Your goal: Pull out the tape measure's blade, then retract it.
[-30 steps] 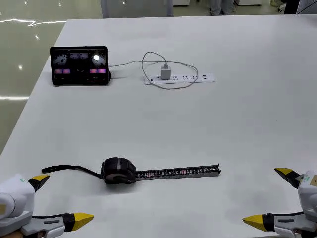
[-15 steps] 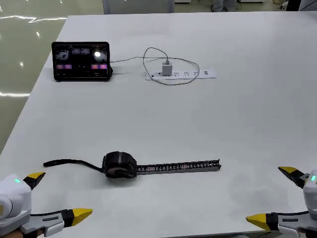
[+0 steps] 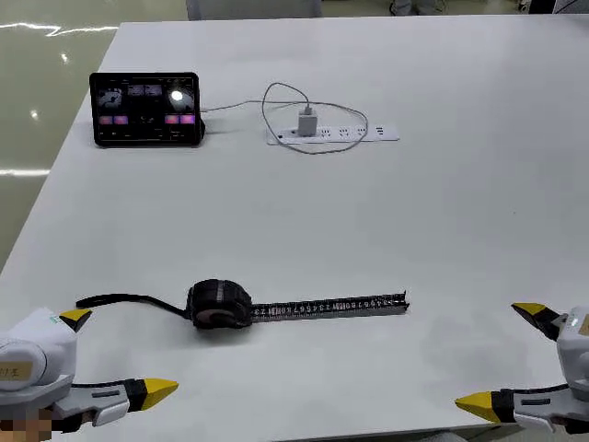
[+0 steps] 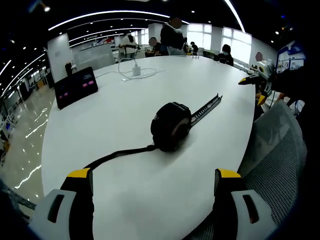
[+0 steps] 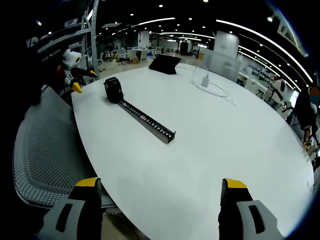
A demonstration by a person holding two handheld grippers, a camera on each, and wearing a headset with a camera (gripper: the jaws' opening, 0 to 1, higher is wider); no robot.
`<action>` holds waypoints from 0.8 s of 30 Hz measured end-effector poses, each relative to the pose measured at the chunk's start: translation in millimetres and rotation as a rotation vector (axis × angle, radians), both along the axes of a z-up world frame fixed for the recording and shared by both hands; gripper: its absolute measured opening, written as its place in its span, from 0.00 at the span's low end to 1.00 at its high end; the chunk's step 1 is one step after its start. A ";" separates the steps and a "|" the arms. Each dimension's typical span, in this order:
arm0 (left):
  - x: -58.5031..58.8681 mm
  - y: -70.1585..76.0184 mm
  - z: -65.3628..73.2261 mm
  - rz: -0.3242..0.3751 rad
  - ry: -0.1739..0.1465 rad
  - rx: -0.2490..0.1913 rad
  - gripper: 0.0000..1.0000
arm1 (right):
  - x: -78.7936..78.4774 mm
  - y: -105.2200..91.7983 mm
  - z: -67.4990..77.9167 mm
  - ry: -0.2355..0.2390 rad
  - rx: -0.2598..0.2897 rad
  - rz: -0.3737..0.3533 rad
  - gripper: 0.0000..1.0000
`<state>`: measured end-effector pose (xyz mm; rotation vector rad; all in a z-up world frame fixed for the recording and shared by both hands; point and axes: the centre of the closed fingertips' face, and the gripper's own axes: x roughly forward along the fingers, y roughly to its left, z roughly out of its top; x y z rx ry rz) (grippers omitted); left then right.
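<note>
Open-plan hall with ceiling strip lights and a glossy floor (image 3: 37,92). Large white bench (image 3: 368,230), with its near edge toward the person and a grey mesh chair (image 5: 45,160) just off that edge.

Left gripper (image 3: 120,354) is low left over the near edge, jaws wide apart, holding nothing. Right gripper (image 3: 500,356) is low right, jaws also wide apart, empty. Both are clear of the tape measure, one on either side.

Tablet (image 3: 145,109) is propped upright at the far left of the bench, screen lit. To its right is a white power strip (image 3: 336,134) with a charger (image 3: 307,123) plugged in. The white cable (image 3: 276,101) is looped and runs to the tablet.

Tape measure (image 3: 219,305) lies on the bench near the front, between the grippers and closer to the left one. Black case, blade (image 3: 331,307) extended flat toward the right gripper, tip resting on the bench. Black wrist strap (image 3: 120,300) trails off the other side of the case toward the left gripper.
</note>
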<state>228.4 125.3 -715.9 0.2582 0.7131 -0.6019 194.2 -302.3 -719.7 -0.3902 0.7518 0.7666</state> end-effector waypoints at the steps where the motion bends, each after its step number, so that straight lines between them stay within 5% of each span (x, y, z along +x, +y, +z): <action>1: 0.0 0.0 -0.3 0.005 0.003 -0.001 0.99 | -0.4 0.4 -0.1 0.002 -0.002 0.004 0.99; 6: 8.1 -4.8 6.9 0.071 -0.019 -0.059 0.99 | -0.8 2.3 1.9 0.010 -0.024 0.017 0.99; 13: 20.9 -9.1 5.1 0.181 0.023 -0.076 0.99 | 8.0 3.0 5.2 0.024 -0.066 0.057 0.99; 15: 24.3 -20.9 9.8 0.218 0.039 -0.170 0.99 | 12.4 2.4 5.1 0.025 -0.079 0.073 0.99; 17: 27.6 -26.0 12.4 0.230 0.040 -0.199 0.99 | 15.1 1.9 4.2 0.029 -0.097 0.097 0.99; 24: 33.4 -44.7 9.1 0.178 0.010 -0.120 0.99 | 18.7 3.3 -0.7 0.089 -0.146 0.177 0.99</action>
